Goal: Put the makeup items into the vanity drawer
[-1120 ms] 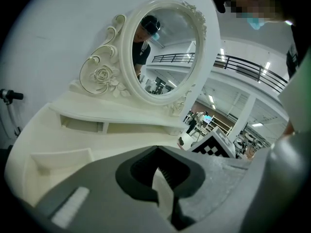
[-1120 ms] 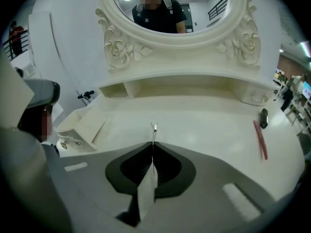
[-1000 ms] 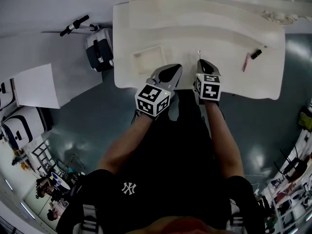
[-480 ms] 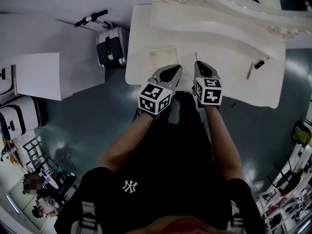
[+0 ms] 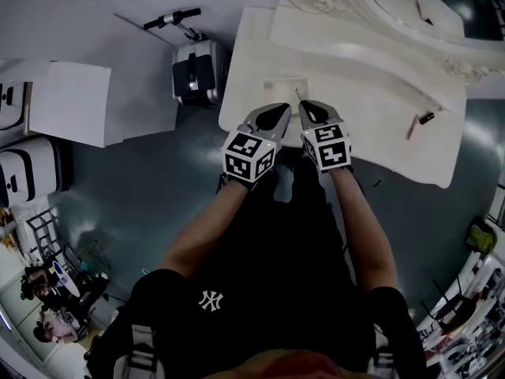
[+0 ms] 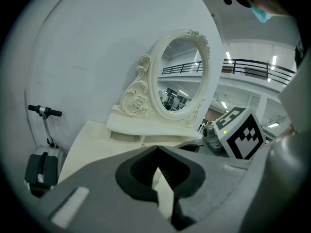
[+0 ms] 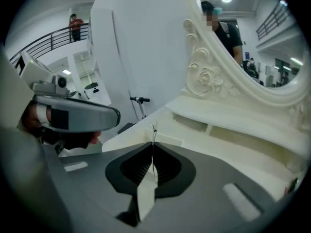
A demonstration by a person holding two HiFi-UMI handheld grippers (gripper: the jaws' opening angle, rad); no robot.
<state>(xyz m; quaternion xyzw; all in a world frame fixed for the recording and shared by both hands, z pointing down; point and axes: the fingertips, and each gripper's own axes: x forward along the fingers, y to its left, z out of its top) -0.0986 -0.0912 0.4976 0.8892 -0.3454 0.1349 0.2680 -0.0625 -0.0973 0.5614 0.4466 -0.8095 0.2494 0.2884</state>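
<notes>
**Both grippers at the vanity's front edge, right one pinching a thin metal tool**

Head view: I have the two grippers side by side over the front edge of the cream vanity. The left gripper carries nothing I can see. The right gripper has a thin metal tool sticking out past its tips, over a shallow square tray on the tabletop. A pink pencil and a small black item lie just beside each other, well off to the right.

Left gripper view: my jaws meet at the tips with nothing between them. The oval mirror stands ahead.

Right gripper view: the jaws are clamped on the thin metal tool. Its forked end pokes beyond the tips. I cannot tell exactly what kind of tool it is.
</notes>
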